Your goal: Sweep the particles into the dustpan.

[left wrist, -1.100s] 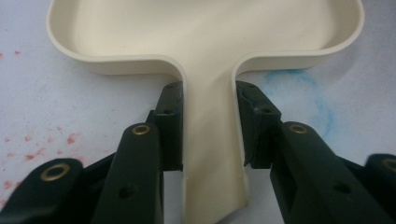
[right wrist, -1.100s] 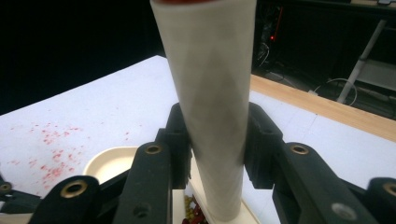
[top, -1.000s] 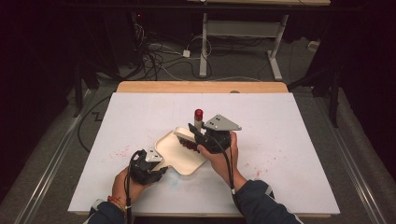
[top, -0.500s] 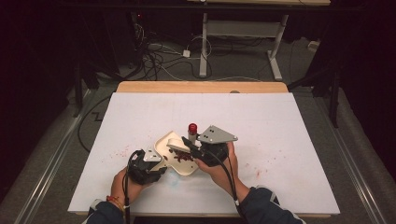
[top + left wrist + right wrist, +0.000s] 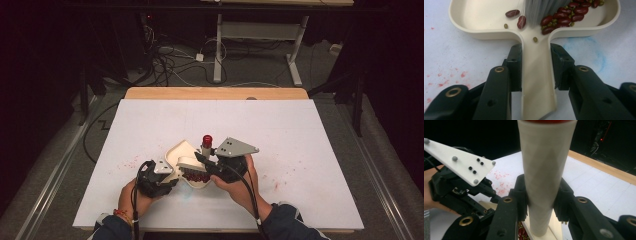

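From up top I've got the left gripper (image 5: 159, 176) clamped on the handle of a cream dustpan (image 5: 182, 152) and the right gripper (image 5: 212, 165) wrapped around a small brush (image 5: 205, 150) with a red cap, both down near my edge of the white surface (image 5: 300, 150). That high view is kinda small though, so the beans are just a dark red smudge under the brush head. The left gripper view is where it gets clear: the pan's handle (image 5: 537, 82) runs straight up between the two black jaws, pinched from both sides, and the pan (image 5: 464, 22) itself fans out away from me with its long axis in line with the gripper. Inside I can see the grey bristles (image 5: 541, 10) coming down into the tray, a pile of red kidney beans (image 5: 569, 15) bunched to the right of them, two more off to the left, plus a few little green ones, one sitting right in the neck of the handle. There's also faint red speckling and a blue smear on the surface either side. The right gripper view gives me the brush handle (image 5: 544, 177) instead: a pale tube standing pretty much upright, jaws closed tight against it on both sides, red cap at the top edge, with the other gripper and its grey plate off to the left.
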Motion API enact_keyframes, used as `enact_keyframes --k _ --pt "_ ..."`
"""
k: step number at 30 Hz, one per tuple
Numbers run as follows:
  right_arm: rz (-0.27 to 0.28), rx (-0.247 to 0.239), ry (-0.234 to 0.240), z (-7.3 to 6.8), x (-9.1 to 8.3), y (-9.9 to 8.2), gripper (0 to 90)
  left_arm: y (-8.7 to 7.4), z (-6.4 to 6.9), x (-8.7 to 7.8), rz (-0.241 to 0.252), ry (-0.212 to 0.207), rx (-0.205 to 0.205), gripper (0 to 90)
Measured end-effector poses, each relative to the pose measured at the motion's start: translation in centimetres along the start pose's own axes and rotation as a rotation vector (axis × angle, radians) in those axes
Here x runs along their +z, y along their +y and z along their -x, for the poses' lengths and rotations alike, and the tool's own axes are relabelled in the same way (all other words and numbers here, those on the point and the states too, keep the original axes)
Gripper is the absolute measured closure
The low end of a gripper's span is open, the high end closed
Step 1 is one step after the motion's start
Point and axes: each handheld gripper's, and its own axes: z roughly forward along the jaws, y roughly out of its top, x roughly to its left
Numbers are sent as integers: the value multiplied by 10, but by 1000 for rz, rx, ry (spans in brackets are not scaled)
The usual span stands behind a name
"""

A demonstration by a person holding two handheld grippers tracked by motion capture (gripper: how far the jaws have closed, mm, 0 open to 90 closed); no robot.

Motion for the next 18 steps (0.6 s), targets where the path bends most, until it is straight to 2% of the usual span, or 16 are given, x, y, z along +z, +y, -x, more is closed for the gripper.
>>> enact_keyframes --k 9,15,16,17,18 --pt "27 -9 4 0 -6 3 698 -1 -1 1 -4 -6 4 631" --pt "62 17 -15 12 -16 8 698 -1 -1 1 -7 -7 5 631" --pt "87 31 -17 18 -23 12 699 -2 -1 0 -9 -7 1 631" --pt "87 31 -17 18 -23 12 699 -2 -1 0 -9 -7 1 631" --pt "100 38 -32 24 -30 16 699 -2 0 0 -9 -5 2 630"
